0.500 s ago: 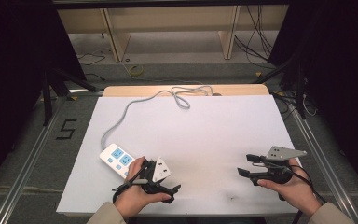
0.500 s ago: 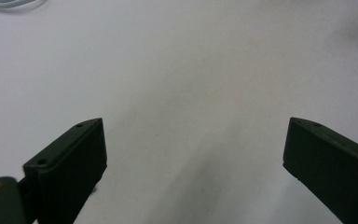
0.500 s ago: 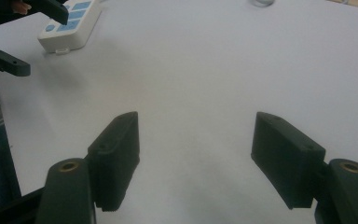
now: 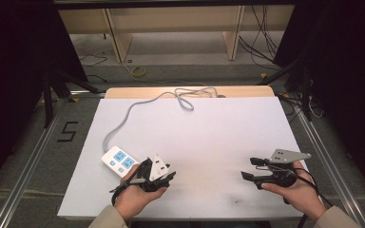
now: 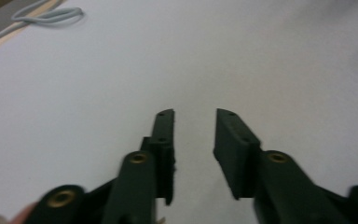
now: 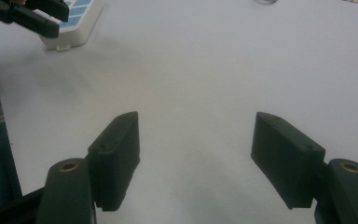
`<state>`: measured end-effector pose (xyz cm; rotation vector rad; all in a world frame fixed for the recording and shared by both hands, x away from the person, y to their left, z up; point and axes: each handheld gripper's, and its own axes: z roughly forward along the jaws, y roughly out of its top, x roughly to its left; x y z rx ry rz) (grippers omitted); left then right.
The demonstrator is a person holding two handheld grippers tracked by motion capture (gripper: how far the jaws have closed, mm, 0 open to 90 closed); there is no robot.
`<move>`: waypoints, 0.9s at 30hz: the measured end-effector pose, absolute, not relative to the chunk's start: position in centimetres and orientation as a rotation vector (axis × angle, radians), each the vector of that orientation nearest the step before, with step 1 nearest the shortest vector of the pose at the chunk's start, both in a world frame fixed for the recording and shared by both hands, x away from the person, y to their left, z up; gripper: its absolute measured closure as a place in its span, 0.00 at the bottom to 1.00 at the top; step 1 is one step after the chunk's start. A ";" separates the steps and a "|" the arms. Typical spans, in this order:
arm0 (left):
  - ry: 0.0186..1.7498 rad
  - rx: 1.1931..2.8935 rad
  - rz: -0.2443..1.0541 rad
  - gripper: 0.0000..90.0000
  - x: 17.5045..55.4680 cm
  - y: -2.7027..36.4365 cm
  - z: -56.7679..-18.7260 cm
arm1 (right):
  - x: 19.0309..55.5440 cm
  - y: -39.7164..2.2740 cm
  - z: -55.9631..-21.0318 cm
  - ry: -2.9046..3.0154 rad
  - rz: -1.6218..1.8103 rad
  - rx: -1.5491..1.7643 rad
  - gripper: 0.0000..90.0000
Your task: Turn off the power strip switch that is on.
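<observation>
A white table (image 4: 218, 133) stands on a grey floor (image 4: 24, 156) marked with a black "5" (image 4: 68, 132), pale wooden shelving (image 4: 171, 28) behind it, dark curtains (image 4: 19, 47) flanking.

Looking forward and down from above the near edge onto the whole white table (image 4: 209, 137). Riding low on the left gripper (image 5: 193, 154), close over the surface, facing past its fingertips (image 5: 164, 122) toward the grey cable (image 5: 51, 16). Riding on the right gripper (image 6: 196, 158), equally near, facing beyond its fingers (image 6: 116, 154) toward the white power strip (image 6: 74, 23), shared with the high view (image 4: 120, 161)
</observation>
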<state>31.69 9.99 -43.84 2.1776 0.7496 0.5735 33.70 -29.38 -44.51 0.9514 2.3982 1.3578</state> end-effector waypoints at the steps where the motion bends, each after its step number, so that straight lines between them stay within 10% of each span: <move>1: 0.763 2.156 0.588 0.90 31.8 10.3 -43.5 | 33.7 -29.4 -44.5 2.398 1.357 0.951 0.37; 27: 0.882 2.167 0.579 1.00 32.5 12.0 -43.1 | 33.8 -29.2 -44.7 2.407 1.347 0.950 0.37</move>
